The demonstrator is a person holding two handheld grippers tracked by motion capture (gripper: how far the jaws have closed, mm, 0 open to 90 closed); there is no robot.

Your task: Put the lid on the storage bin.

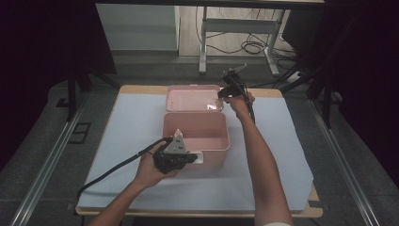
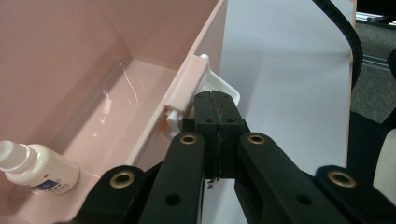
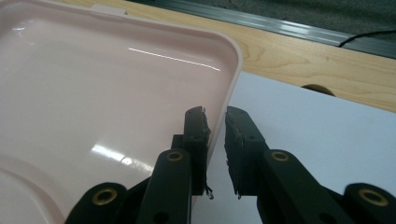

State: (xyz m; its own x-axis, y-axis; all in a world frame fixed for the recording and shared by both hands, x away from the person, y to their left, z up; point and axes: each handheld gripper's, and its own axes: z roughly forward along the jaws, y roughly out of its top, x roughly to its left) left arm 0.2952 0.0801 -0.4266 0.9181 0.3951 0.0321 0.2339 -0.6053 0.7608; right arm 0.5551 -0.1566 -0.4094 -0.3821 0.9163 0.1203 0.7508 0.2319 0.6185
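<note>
On the worktop [image 1: 141, 117], the pink box [image 1: 195, 129] is sitting open, its lid [image 3: 116, 93] lying behind it. The right gripper [image 3: 215, 122], jaws slightly parted, is straddling the lid's edge (seat deeper before squeezing); the left gripper [image 2: 218, 112], pressed together, is pinching the box's white handle [image 2: 224, 88].

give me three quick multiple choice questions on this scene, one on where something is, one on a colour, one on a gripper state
1. Where is the white bottle?
A. on the lid
B. inside the box
C. on the floor

2. What colour is the box?
A. pink
B. green
C. black

3. How do the right gripper jaws stand?
A. apart, either side of the lid rim
B. pressed flat together
C. clamped on the bottle

Answers: B, the bottle lies on the box floor in the left gripper view; A, its walls are pink; A, a gap shows between the jaws.
</note>
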